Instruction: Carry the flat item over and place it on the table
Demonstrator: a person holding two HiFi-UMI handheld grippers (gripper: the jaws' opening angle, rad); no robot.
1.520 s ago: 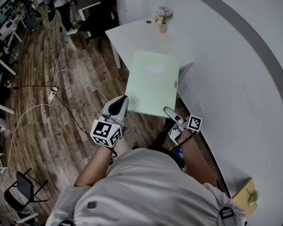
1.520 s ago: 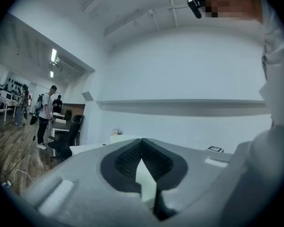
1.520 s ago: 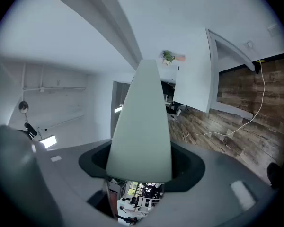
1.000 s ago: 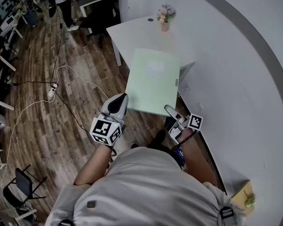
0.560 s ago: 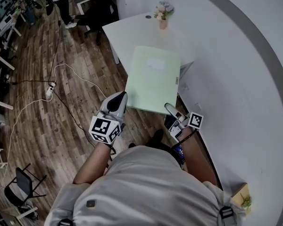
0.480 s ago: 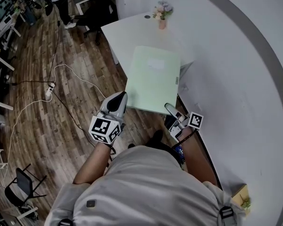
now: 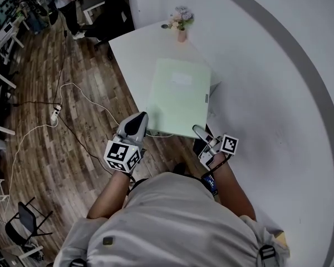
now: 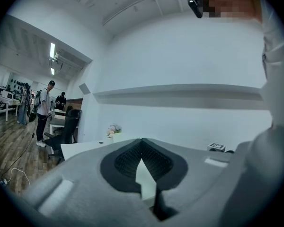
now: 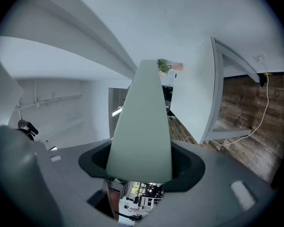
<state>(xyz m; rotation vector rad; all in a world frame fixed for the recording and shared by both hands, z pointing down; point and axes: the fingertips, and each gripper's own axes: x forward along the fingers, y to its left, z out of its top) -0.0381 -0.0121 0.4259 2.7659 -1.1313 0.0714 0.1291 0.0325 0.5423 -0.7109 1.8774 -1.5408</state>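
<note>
A pale green flat folder [image 7: 178, 96] hangs level in the air, its far part over the near end of the white table [image 7: 134, 46]. My left gripper [image 7: 139, 120] is shut on the folder's near left corner. My right gripper [image 7: 198, 130] is shut on its near right corner, by the spine. In the left gripper view, a thin sliver of the folder [image 8: 145, 178] shows between the closed pads. The right gripper view has the folder [image 9: 144, 117] running away from the jaws toward the table [image 9: 195, 93]. A small vase of flowers [image 7: 181, 22] stands at the table's far end.
A white cable and power strip [image 7: 55, 113] lie on the wooden floor to the left. A person [image 7: 62, 0] and a black chair [image 7: 108, 21] are beyond the table. A curved white wall [image 7: 267, 93] runs along the right. Another chair [image 7: 25, 222] stands at lower left.
The folder and both grippers have come forward toward the table. The folder's far part now overlaps the tabletop, and the table sits lower and more to the left in view.
</note>
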